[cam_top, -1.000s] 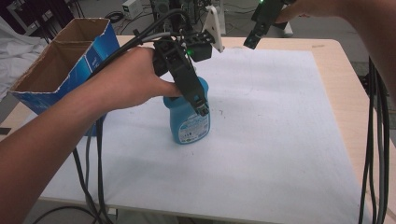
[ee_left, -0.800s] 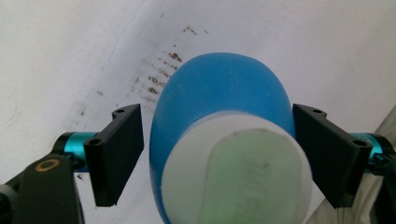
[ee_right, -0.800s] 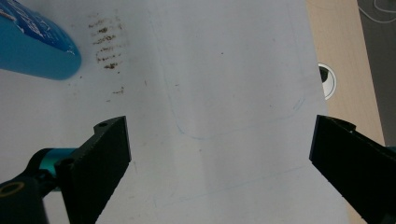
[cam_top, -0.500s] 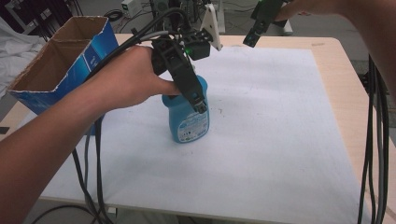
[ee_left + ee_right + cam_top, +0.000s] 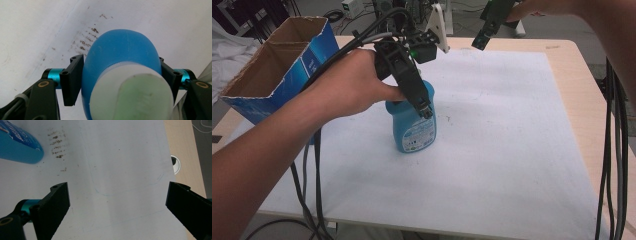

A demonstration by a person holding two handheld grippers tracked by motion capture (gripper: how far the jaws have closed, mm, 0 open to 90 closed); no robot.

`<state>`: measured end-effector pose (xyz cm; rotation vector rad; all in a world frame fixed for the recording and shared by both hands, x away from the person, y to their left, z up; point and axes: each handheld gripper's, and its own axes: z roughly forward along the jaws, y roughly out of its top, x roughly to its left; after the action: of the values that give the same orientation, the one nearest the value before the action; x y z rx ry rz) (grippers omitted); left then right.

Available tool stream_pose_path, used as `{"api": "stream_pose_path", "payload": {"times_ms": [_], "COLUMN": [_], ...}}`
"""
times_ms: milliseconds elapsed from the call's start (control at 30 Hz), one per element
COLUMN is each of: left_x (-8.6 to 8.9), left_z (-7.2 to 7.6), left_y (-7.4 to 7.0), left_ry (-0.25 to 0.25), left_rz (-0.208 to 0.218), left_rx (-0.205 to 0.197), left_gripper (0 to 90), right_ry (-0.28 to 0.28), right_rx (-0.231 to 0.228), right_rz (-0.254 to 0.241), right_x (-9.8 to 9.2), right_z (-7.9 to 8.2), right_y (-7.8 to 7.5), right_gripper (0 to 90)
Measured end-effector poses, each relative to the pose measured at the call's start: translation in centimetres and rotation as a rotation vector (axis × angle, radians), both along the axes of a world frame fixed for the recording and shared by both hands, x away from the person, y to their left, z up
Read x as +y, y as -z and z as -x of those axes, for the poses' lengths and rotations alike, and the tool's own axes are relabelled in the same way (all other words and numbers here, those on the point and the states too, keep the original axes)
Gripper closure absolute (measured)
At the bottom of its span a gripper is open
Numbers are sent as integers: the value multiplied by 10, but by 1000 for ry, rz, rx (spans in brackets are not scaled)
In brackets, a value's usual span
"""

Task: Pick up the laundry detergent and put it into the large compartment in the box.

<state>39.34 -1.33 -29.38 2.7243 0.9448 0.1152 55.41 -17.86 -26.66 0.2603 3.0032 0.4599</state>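
Since the earlier frames only the left gripper (image 5: 424, 107) has changed: its jaws have just been closing around the blue bottle (image 5: 413, 125), with bottle, box and both hands in the same places.

Table (image 5: 572, 65): wooden, bare strip along the 3 o'clock edge and the far 12 o'clock edge.
White mat (image 5: 512, 150): covers most of the top. Wide free area from centre out to 3 and 5 o'clock; faint brown smudges (image 5: 57, 147) just beside the bottle's base.
Cardboard box (image 5: 282, 75): blue-sided, top open, at 10 o'clock, overhanging the mat's left edge. Close to the left forearm, so little room on that side.
Blue bottle: upright, a bit left of mat centre, well clear of every mat edge. White cap (image 5: 130, 97) on top.
Left gripper: comes down on the bottle from above; in the left gripper view both black pads sit against the bottle's shoulders, pinching it below the cap.
Right gripper (image 5: 486, 30): up at 12-1 o'clock near the far edge, well apart from the bottle. Jaws spread wide, bare mat between them in the right gripper view.
Cables (image 5: 612, 150): hang along the 3 o'clock table edge; another bunch drops off the near edge at 7 o'clock.
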Motion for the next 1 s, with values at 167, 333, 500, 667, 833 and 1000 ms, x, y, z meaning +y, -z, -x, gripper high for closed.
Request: {"api": "stream_pose_path", "payload": {"times_ms": [167, 333, 500, 667, 833, 1000], "left_x": [0, 0, 2, 10, 27, 44], "left_z": [1, 1, 2, 4, 10, 14], "left_y": [0, 0, -2, -17, -54, -86], "left_ry": [7, 9, 16, 18, 34, 68], "left_rz": [5, 6, 10, 27, 40, 50], "left_rx": [1, -6, -1, 9, -10, -26], "left_gripper": [369, 371, 375, 375, 375, 375], "right_ry": [0, 1, 0, 2, 3, 10], "right_rx": [0, 0, -2, -1, -4, -7], "right_rz": [0, 1, 1, 1, 1, 3], "right_x": [-1, -1, -1, -3, -6, -9], "right_z": [0, 0, 1, 1, 2, 2], "right_y": [0, 0, -2, -3, -5, -6], "right_gripper": [44, 44, 44, 44, 44, 44]}}
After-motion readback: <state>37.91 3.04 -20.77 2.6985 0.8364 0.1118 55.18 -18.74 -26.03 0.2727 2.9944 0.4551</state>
